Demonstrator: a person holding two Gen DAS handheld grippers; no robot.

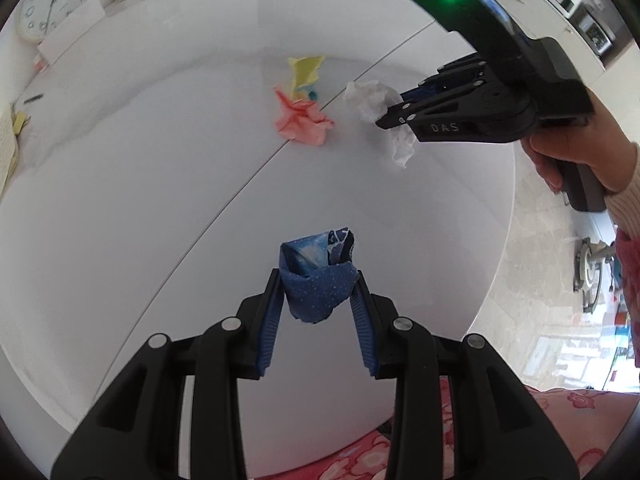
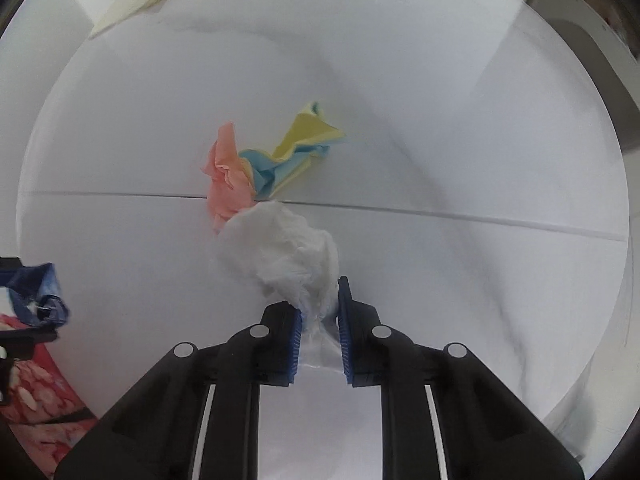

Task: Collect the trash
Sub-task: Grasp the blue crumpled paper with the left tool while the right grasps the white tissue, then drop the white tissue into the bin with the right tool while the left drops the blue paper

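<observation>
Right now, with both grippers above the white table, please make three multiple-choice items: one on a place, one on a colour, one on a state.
1. Where does the pink paper lie?
A. On the table, against the yellow and blue paper
B. Inside a glass
C. On the floor

2. What colour is the wrapper in the left gripper?
A. Red
B. Dark blue
C. Green

3. How is the right gripper?
A. Wide open, holding nothing
B. Out of view
C. Shut on the white tissue

Answers: 1 A, the crumpled papers touch on the tabletop. 2 B, blue speckled foil sits between the pads. 3 C, both pads pinch the tissue's lower end.
</observation>
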